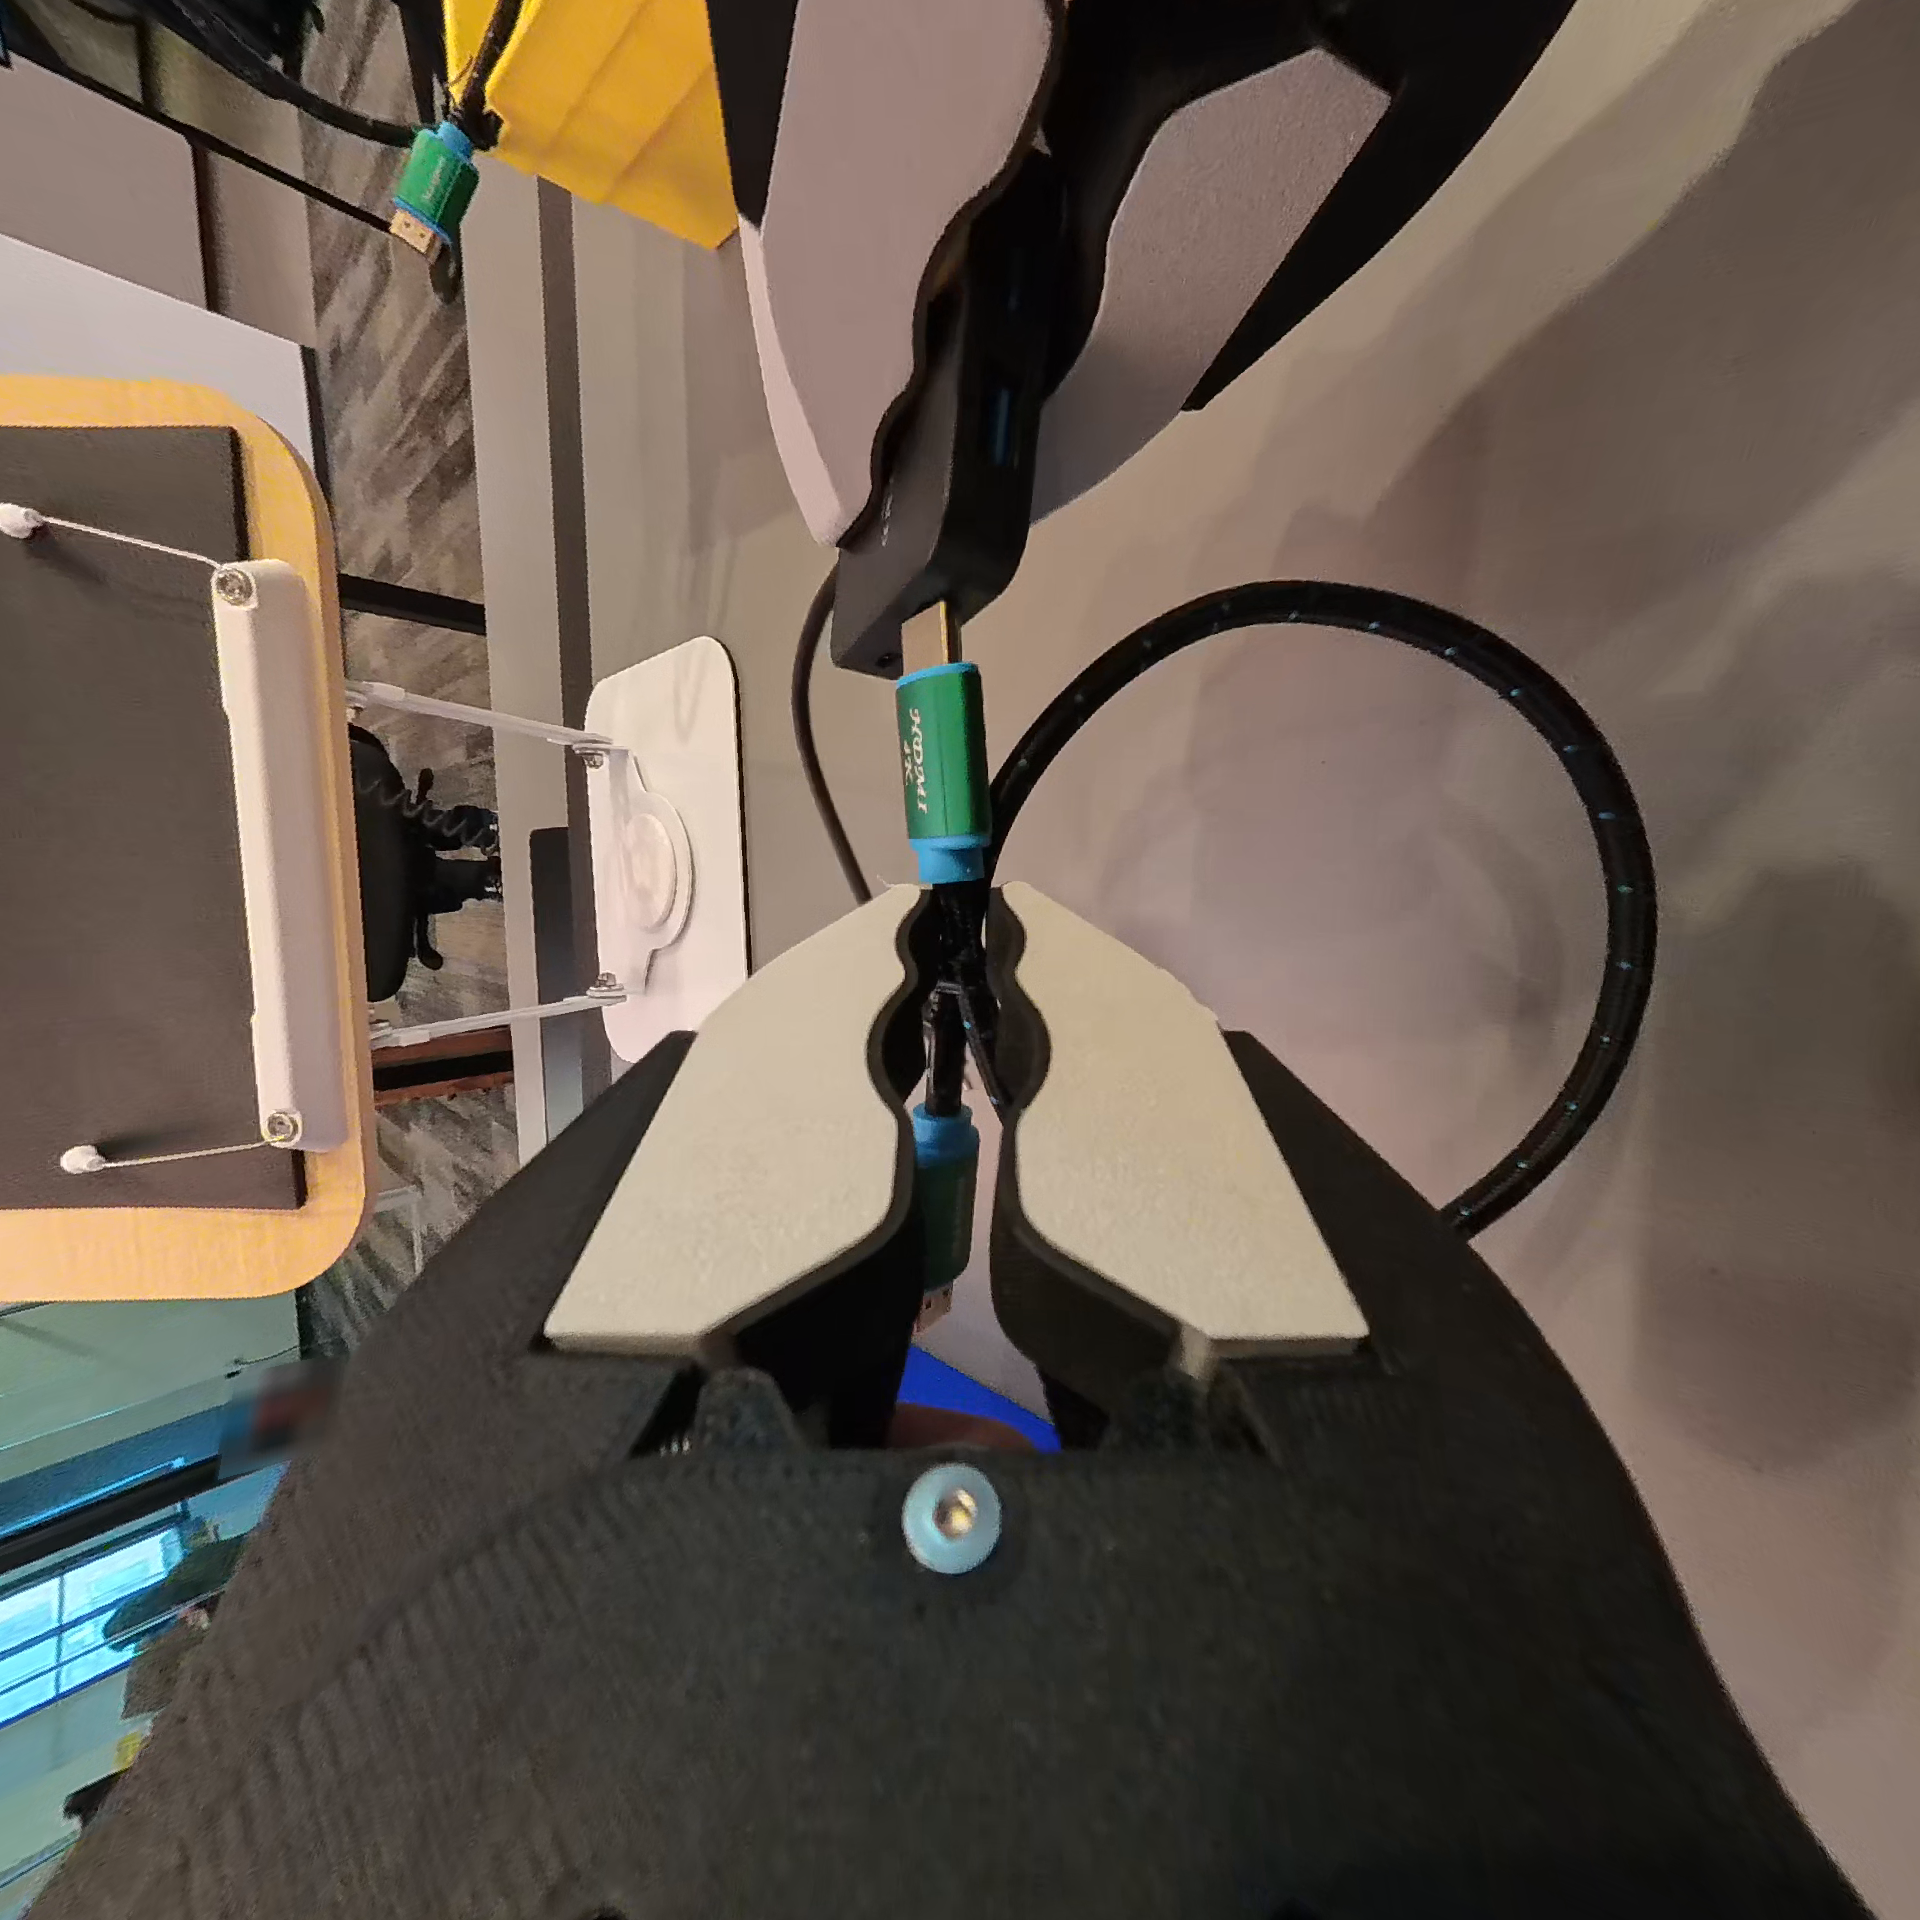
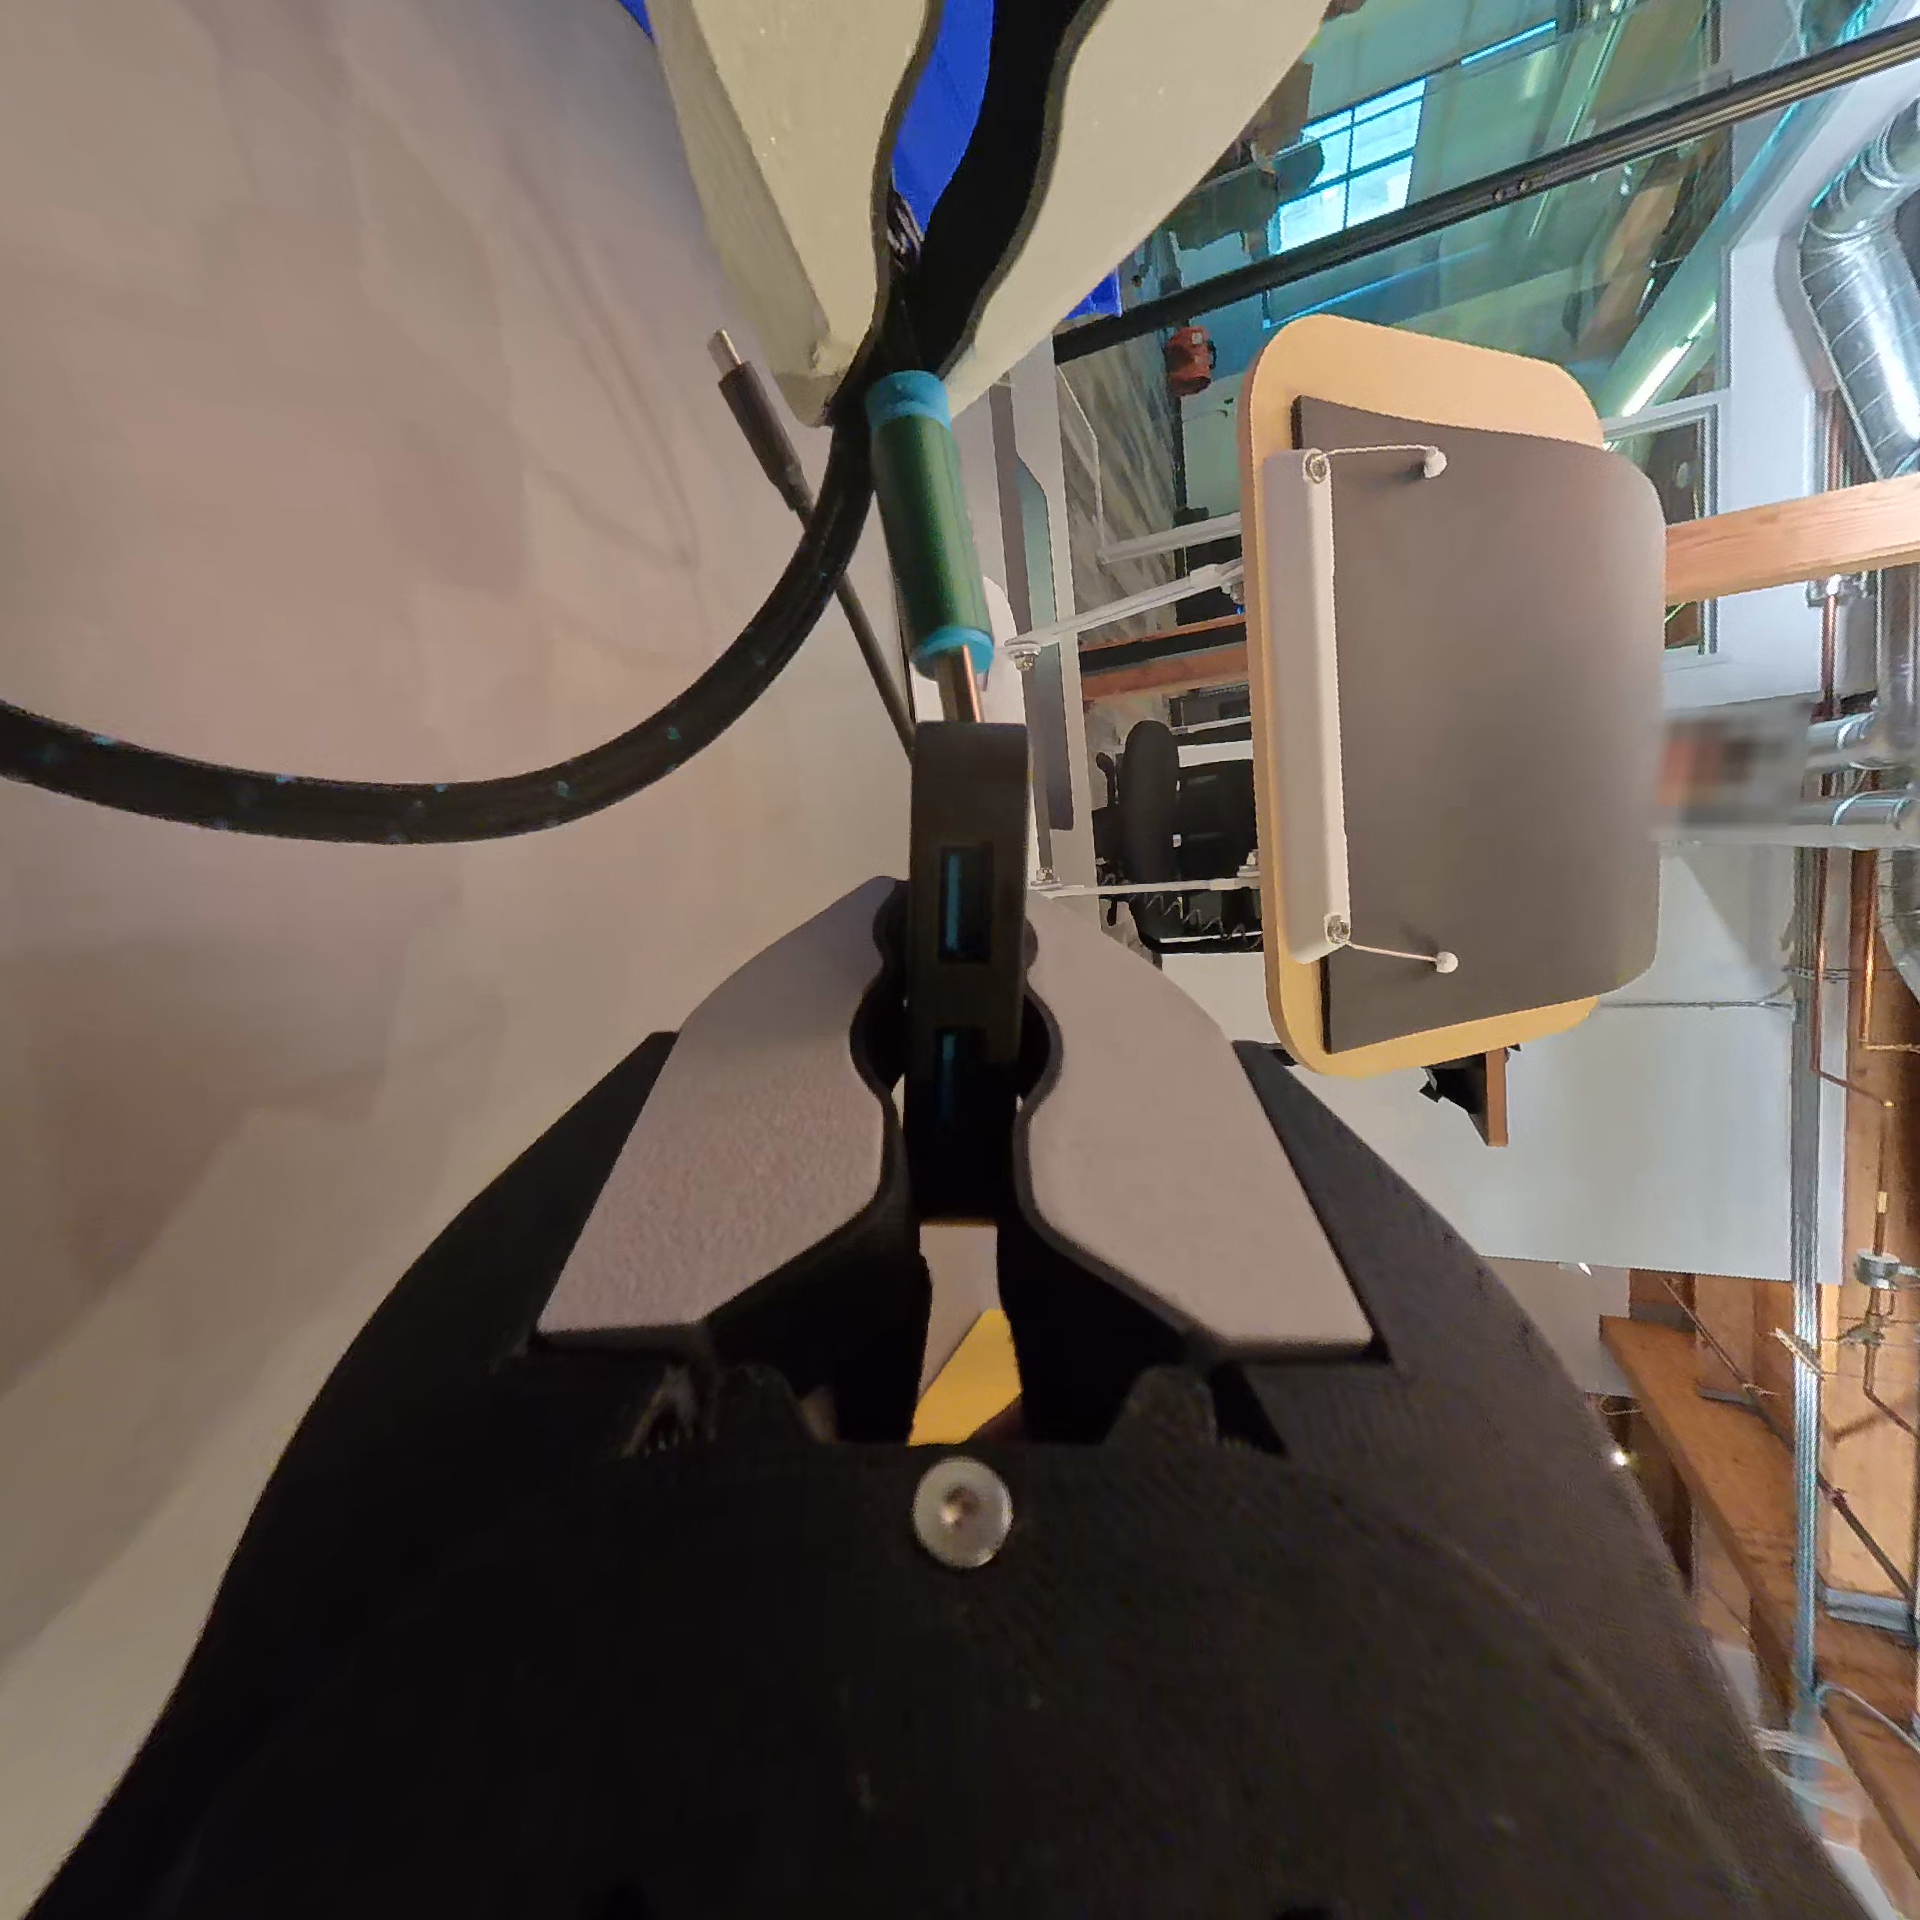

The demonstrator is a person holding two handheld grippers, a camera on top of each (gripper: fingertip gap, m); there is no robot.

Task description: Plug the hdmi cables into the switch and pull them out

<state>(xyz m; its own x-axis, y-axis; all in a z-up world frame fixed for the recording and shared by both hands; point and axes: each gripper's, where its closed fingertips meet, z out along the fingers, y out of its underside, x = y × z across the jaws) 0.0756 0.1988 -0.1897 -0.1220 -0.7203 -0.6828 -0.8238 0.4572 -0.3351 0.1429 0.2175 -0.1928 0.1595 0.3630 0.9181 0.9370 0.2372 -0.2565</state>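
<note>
My left gripper (image 1: 956, 906) is shut on the black braided HDMI cable (image 1: 1538, 790) just behind its green and blue plug (image 1: 940, 764). The plug's gold metal tip (image 1: 928, 632) sits partly inside the black switch (image 1: 914, 561), with some metal still showing. A second green plug (image 1: 943, 1210) lies between the left fingers farther back. My right gripper (image 2: 956, 909) is shut on the switch (image 2: 961, 821), whose blue ports face the camera. In the right wrist view the green plug (image 2: 925, 530) meets the switch from above, with the left gripper (image 2: 914, 260) behind it.
The switch's thin tail cable with a small connector (image 2: 753, 405) hangs beside the plug. Another green plug (image 1: 436, 187) dangles near a yellow item (image 1: 613, 104). A wooden board with a black pad and white bar (image 1: 156, 831) (image 2: 1455, 727) stands nearby, beside the pale table surface (image 1: 1558, 1039). One gripper's finger ends stand about 7 cm off the other's.
</note>
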